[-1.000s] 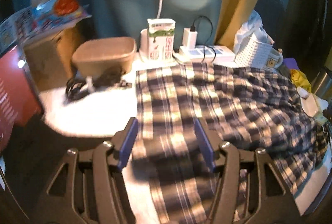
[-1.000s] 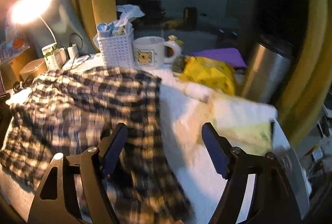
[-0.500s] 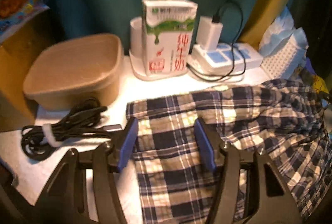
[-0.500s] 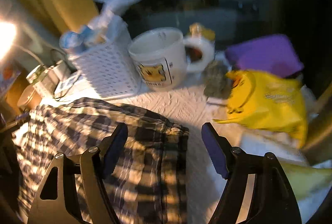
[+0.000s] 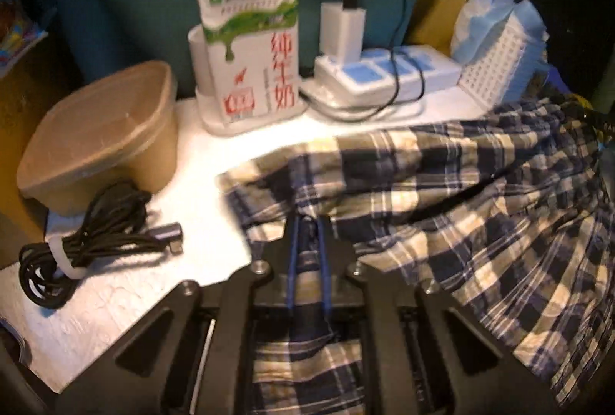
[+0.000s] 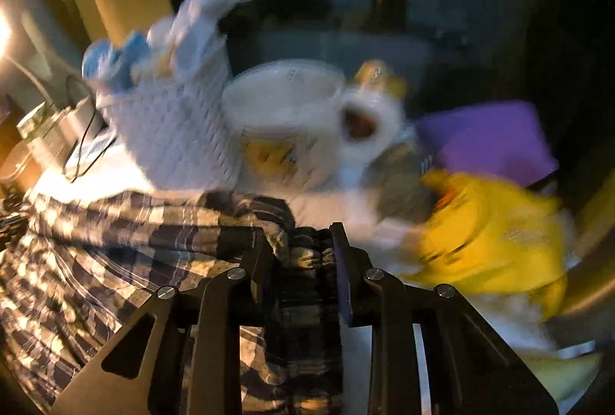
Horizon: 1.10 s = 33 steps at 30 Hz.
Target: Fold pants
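Observation:
The plaid pants [image 5: 461,192] in navy and cream lie bunched on the white table [image 5: 184,161]. My left gripper [image 5: 307,223] is shut on the far left edge of the pants, with cloth pinched between its blue pads. In the right wrist view the pants [image 6: 115,253] spread to the left, and my right gripper [image 6: 307,242] is shut on their gathered far right corner. That view is motion-blurred.
Behind the pants stand a milk carton [image 5: 250,50], a power strip with charger [image 5: 384,69], a brown lidded container [image 5: 103,134] and a coiled black cable [image 5: 88,234]. The right wrist view shows a white basket [image 6: 169,123], a mug [image 6: 284,130] and a yellow bag [image 6: 492,234].
Both grippers moved forward to the far edge of the pants and closed on the cloth. The cloth has bunched up between them.

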### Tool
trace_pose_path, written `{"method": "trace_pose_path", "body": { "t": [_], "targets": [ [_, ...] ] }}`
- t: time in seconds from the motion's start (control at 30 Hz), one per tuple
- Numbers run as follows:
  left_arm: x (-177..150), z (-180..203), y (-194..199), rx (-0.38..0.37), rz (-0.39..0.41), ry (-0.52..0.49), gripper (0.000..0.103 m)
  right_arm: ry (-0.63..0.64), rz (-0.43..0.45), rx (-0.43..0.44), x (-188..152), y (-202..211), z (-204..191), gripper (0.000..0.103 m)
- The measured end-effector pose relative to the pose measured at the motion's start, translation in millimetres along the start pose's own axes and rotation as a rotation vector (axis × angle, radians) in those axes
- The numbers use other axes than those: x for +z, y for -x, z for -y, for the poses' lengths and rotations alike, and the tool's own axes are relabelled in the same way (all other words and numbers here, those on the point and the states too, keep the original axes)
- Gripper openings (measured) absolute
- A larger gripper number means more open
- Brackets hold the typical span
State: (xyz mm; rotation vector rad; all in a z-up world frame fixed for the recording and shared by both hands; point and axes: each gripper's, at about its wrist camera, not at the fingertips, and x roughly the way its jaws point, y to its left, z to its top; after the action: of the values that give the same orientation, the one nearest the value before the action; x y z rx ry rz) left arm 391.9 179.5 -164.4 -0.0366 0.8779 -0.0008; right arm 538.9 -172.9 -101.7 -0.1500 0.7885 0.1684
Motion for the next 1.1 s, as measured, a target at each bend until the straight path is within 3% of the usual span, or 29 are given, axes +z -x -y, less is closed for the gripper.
{"method": "trace_pose_path", "body": {
  "t": [0.13,0.23,0.3,0.33,0.37,0.43,0.53,0.77,0.8,0.83,0.87,0.93,1.1],
  "targets": [
    [13,1,6,0.069,0.065,0.002,0.01,0.052,0.048,-0.101,12,5,3,0.027],
    [21,-9,-5,0.097,0.029,0.031,0.01,0.049,0.012,-0.119,11,-14,6,0.028],
    [21,-20,-1,0.066,0.013,0.075,0.011,0.038,-0.035,-0.114,7,-25,7,0.031],
    [22,-24,3,0.043,0.012,0.099,0.012,0.037,-0.047,-0.101,5,-25,9,0.045],
    [21,-27,10,0.036,0.019,0.119,0.014,0.035,-0.05,-0.081,3,-20,8,0.071],
    [16,-27,31,0.034,0.054,0.142,0.017,0.039,-0.002,-0.048,0,1,8,0.09],
    [-2,-22,61,-0.009,0.076,0.16,0.018,0.049,0.03,-0.031,-8,26,6,0.09],
    [-63,3,95,-0.041,0.024,0.201,0.024,0.009,0.007,0.029,-57,80,16,0.09],
    [-72,8,100,-0.043,0.02,0.212,0.029,0.011,0.003,0.031,-65,88,16,0.09],
    [-81,12,107,-0.045,0.014,0.225,0.043,0.016,-0.002,0.033,-75,96,18,0.09],
    [-90,16,112,-0.047,0.007,0.233,0.049,0.017,-0.007,0.036,-82,102,19,0.09],
    [-108,26,121,-0.047,-0.02,0.243,0.081,0.013,-0.018,0.046,-95,113,22,0.09],
    [-147,46,139,-0.053,-0.065,0.275,0.086,0.006,-0.043,0.079,-130,137,30,0.09]
  ]
}}
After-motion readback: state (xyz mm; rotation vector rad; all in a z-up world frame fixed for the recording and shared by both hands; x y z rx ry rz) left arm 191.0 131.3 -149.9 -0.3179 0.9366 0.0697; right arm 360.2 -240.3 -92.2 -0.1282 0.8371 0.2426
